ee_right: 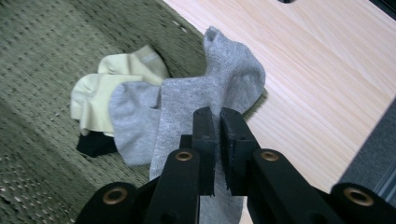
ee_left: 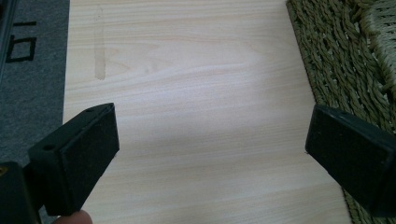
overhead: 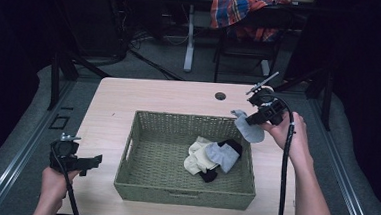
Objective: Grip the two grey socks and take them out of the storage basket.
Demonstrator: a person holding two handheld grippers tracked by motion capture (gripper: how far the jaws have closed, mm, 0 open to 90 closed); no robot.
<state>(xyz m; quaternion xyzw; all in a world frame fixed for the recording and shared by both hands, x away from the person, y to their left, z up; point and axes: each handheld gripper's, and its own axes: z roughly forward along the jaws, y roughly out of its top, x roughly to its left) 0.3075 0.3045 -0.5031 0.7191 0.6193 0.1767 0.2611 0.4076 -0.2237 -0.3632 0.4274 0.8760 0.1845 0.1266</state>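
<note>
I'm holding the grey sock (ee_right: 205,93) clenched between my right gripper (ee_right: 218,116) jaws, dangling over the basket (overhead: 183,189)'s far right corner; my left gripper (ee_left: 210,154) jaws are standing released.

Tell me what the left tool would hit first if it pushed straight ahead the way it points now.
Probably the woven basket. In the high view the left tool, its jaws open with nothing between them, points across bare table toward the basket's near left wall. Height is unclear, so it might pass over the rim.
</note>
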